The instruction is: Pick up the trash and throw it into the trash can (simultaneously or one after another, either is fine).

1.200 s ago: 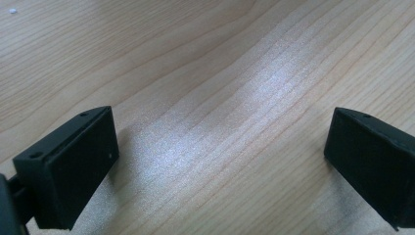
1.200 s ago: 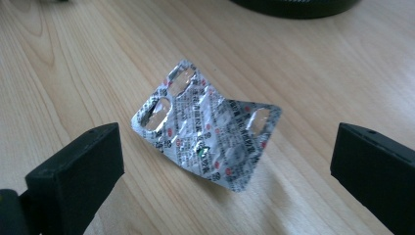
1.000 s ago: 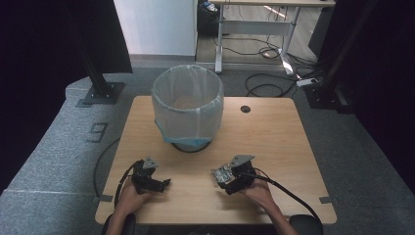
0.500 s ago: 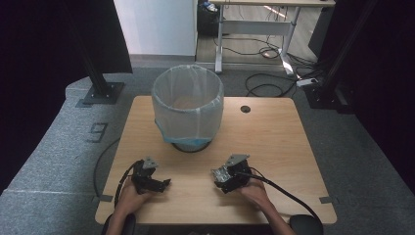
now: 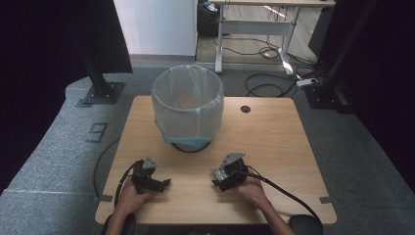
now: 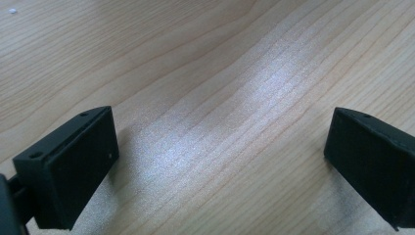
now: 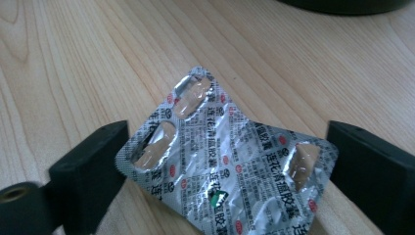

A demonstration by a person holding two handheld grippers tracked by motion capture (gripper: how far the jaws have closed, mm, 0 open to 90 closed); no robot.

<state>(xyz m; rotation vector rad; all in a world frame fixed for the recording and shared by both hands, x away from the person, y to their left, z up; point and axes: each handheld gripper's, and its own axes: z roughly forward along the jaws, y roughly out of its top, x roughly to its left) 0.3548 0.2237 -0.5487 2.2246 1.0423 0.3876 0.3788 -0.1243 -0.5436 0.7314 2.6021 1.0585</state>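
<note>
A bin (image 5: 187, 107) lined with a pale bag is seen standing at the far middle of the wooden surface (image 5: 274, 142), near a dark grommet hole (image 5: 245, 109).

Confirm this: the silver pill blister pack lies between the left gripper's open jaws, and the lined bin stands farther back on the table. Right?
Not quite. The blister pack lies between the right gripper's open jaws, per the right gripper view. The lined bin does stand farther back on the table.
</note>
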